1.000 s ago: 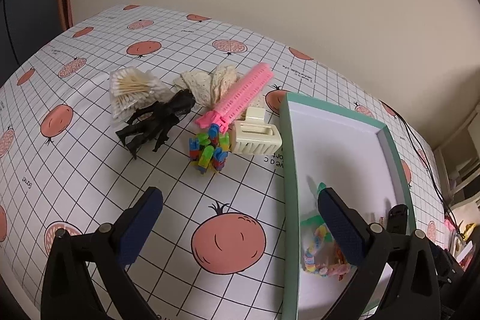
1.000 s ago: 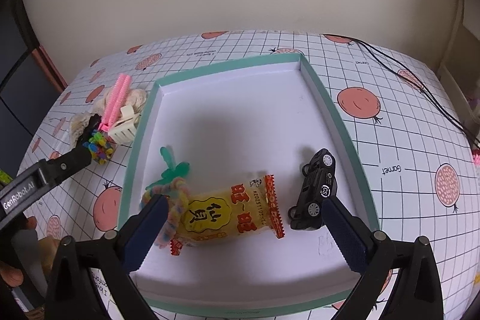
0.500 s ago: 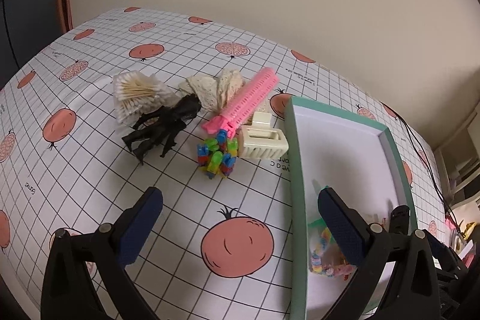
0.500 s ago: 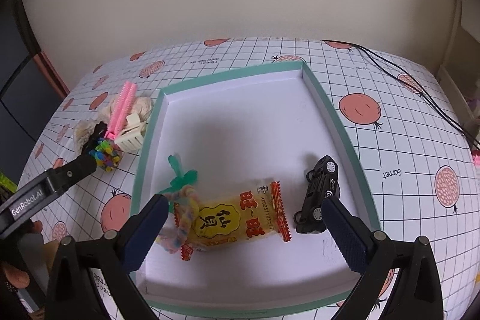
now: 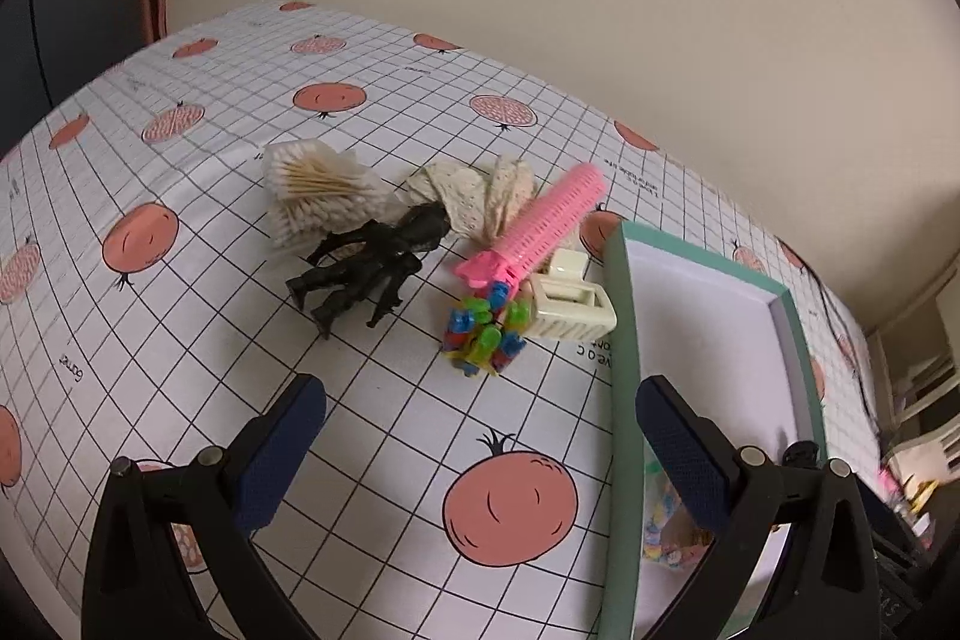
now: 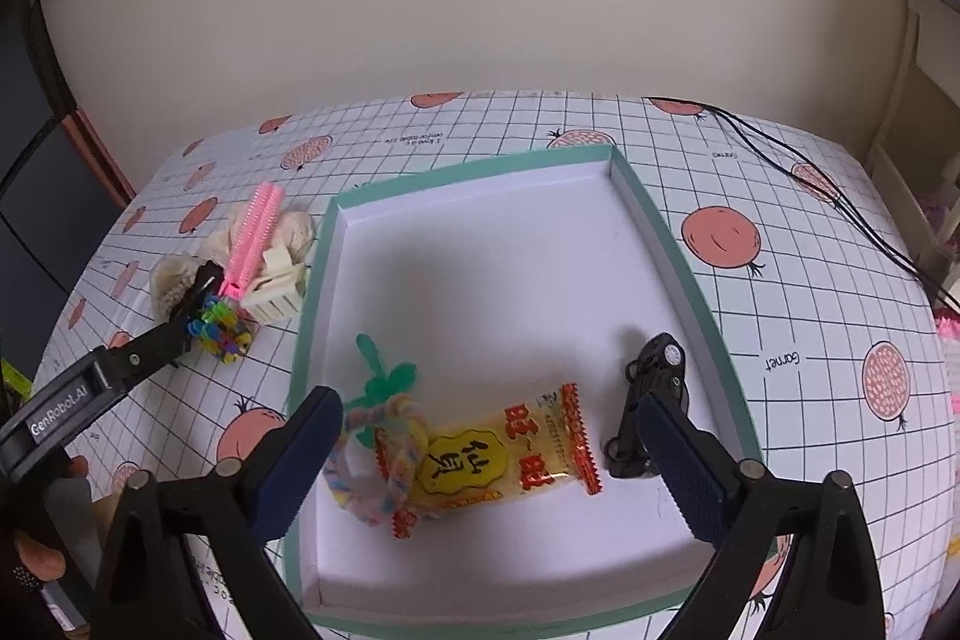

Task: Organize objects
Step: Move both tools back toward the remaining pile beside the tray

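A pile lies on the pomegranate-print cloth ahead of my open left gripper [image 5: 477, 424]: a cotton swab pack [image 5: 312, 196], a black figure [image 5: 366, 268], a lace cloth [image 5: 474, 196], a pink comb [image 5: 540, 226], a cream claw clip [image 5: 570, 304] and colourful beads [image 5: 486, 334]. The green-rimmed tray [image 5: 618, 340] stands to their right. My right gripper [image 6: 486, 436] hovers open over the tray [image 6: 672, 250]. In it lie a yellow snack packet [image 6: 498, 460], a black toy car [image 6: 648, 400], a pastel rope [image 6: 384, 460] and a green piece [image 6: 384, 376].
Black cables [image 6: 840, 208] run across the cloth's far right. A wall backs the table. A left gripper finger [image 6: 150, 346] reaches toward the beads [image 6: 219, 331] in the right wrist view. White shelving [image 6: 924, 112] stands at the right.
My left gripper has shifted left, off the tray, so the pile sits more centred ahead. My right gripper has drawn back a little over the tray; both stay open.
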The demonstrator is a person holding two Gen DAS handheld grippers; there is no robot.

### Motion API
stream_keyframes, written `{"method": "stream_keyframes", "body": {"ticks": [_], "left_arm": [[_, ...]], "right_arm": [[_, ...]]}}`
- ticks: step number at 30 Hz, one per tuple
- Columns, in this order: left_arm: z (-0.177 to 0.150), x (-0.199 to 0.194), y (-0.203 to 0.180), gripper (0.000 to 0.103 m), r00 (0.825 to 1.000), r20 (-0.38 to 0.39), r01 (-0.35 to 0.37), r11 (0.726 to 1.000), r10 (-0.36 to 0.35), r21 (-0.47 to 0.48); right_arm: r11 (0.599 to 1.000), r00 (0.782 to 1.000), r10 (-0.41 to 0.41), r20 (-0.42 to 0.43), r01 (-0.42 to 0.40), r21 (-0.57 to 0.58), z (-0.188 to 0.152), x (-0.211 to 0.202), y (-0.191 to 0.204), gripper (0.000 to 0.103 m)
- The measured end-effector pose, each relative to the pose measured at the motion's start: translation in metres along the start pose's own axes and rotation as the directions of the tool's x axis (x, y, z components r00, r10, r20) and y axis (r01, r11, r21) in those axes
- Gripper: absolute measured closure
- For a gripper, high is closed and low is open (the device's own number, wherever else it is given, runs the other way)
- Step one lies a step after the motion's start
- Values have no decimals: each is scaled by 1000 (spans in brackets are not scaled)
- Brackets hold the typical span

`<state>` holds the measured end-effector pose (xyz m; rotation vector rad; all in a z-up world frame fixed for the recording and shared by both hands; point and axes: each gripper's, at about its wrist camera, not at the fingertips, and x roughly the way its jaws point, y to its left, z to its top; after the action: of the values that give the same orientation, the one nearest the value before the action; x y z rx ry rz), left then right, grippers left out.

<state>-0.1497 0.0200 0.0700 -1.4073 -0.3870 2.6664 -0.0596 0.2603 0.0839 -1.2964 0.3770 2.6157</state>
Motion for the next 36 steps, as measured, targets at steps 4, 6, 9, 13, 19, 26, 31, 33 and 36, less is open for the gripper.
{"method": "stream_keyframes", "body": {"ticks": [4,6,9,13,19,26,31,33,36], "left_arm": [[13,-4,19,0,998,-8,58,992,-59,-108],[21,-9,24,0,999,4,55,991,-54,-120],[34,-11,27,0,1000,-1,20,994,-20,-104],[48,-12,31,0,1000,-25,15,994,-18,-105],[71,-3,43,0,997,-77,-11,994,3,-110],[90,11,48,0,990,-142,-17,995,4,-94],[103,17,49,0,988,-150,-43,997,33,-61],[105,21,49,0,988,-150,-41,998,35,-36],[108,29,50,0,987,-158,-31,999,30,-7]], "right_arm": [[999,1000,21,20,-21,31,14,-5,8,6],[998,998,47,34,-48,41,22,-9,13,7],[997,996,71,49,-73,40,38,-13,27,8],[989,992,121,47,-124,77,53,-11,43,13],[983,984,175,-20,-173,65,68,8,74,22],[982,978,184,-99,-188,-35,73,28,115,27],[976,971,194,-137,-205,-69,73,43,130,30],[974,968,197,-157,-211,-77,73,51,134,30],[973,966,187,-178,-207,-99,71,60,141,30]]}}
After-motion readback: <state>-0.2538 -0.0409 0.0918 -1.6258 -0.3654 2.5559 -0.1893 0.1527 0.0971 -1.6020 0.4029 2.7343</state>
